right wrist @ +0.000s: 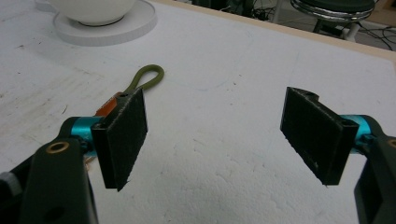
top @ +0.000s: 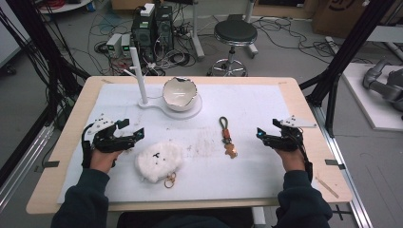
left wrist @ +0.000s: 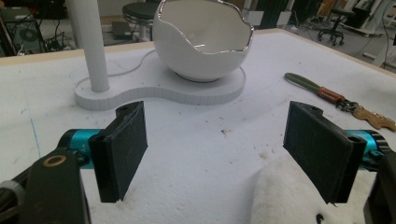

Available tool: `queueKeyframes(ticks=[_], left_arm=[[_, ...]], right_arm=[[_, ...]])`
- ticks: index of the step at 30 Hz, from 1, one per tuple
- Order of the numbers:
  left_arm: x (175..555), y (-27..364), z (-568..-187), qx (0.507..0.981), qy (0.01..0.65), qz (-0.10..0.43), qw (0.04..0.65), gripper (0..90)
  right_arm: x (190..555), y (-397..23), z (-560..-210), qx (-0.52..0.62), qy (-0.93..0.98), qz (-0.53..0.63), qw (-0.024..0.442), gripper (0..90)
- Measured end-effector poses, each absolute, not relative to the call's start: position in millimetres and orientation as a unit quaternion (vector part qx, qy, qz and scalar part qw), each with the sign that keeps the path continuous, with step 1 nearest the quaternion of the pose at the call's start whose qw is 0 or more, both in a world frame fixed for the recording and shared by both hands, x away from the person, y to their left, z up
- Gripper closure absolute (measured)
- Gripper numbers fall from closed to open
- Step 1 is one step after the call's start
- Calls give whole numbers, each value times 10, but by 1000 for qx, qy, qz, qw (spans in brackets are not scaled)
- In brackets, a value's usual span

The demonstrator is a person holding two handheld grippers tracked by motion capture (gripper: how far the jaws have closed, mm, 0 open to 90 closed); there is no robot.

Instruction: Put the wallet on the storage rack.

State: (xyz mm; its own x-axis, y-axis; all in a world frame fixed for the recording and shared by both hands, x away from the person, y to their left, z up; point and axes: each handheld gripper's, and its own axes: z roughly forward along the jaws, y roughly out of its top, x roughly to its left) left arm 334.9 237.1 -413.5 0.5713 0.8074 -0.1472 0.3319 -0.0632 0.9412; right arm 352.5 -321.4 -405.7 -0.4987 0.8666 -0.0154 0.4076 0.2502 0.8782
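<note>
A white eggshell-shaped bowl [top: 179, 94] [left wrist: 203, 39] sits on a white base [top: 192, 110] that also carries a white post [top: 138, 76] [left wrist: 91, 44]. A fluffy white plush keychain [top: 158, 161] [left wrist: 289, 191] with a gold ring lies at the front left. A keychain with an olive loop [top: 227, 137] [left wrist: 327, 95] [right wrist: 148, 77] and a brown charm lies in the middle. My left gripper [top: 132, 129] [left wrist: 219, 156] stands open just left of the plush, nothing between its jaws. My right gripper [top: 267, 131] [right wrist: 217, 135] is open to the right of the olive keychain, holding nothing.
A white mat [top: 247, 104] covers the wooden table [top: 304, 102]. Beyond the far edge stand a stool [top: 234, 35], computer cases [top: 152, 28] and floor cables. Black frame posts [top: 342, 52] rise at both sides.
</note>
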Motion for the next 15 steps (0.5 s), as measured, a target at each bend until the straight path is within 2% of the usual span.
queueKeyframes(ticks=[7, 15], left_arm=[[3327, 2318, -4164, 711, 404, 206, 538, 218], [3346, 2259, -4237, 744, 401, 161, 510, 230]], right_arm=[[3518, -3243, -4073, 429, 745, 442, 255, 231], [3498, -3231, -4064, 428, 748, 437, 259, 232]])
